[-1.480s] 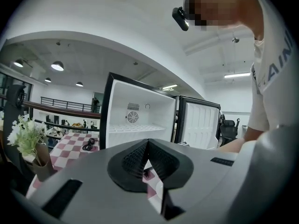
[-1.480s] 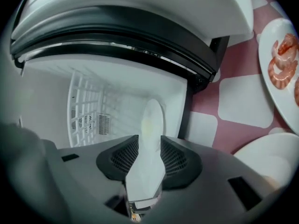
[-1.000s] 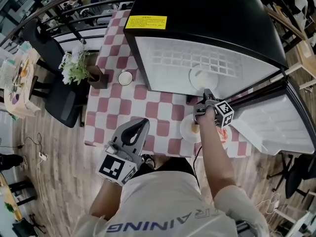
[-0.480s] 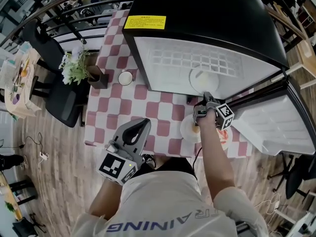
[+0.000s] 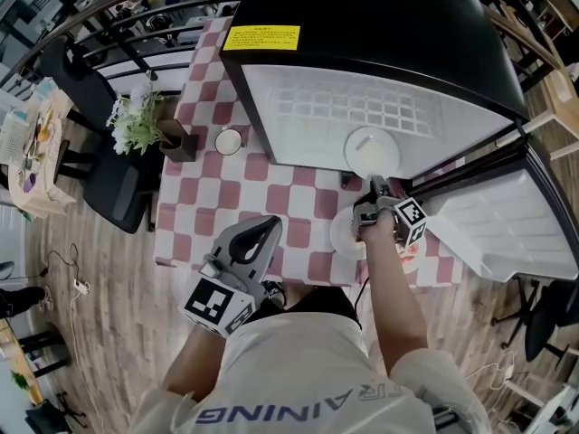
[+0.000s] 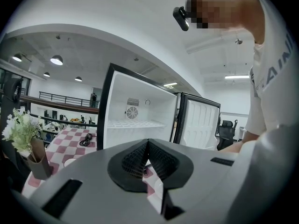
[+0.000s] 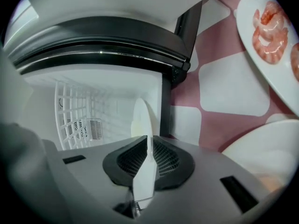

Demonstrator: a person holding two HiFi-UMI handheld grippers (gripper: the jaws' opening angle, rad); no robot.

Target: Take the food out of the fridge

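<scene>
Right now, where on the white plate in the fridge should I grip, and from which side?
The near rim, from the open front: the plate lies flat inside the fridge, so only its thin edge fits the jaws. The right gripper is shut there.

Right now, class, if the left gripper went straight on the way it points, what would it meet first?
Likely the open fridge: the left gripper points over the table into it. Depth is unclear, so the table could come first.
</scene>
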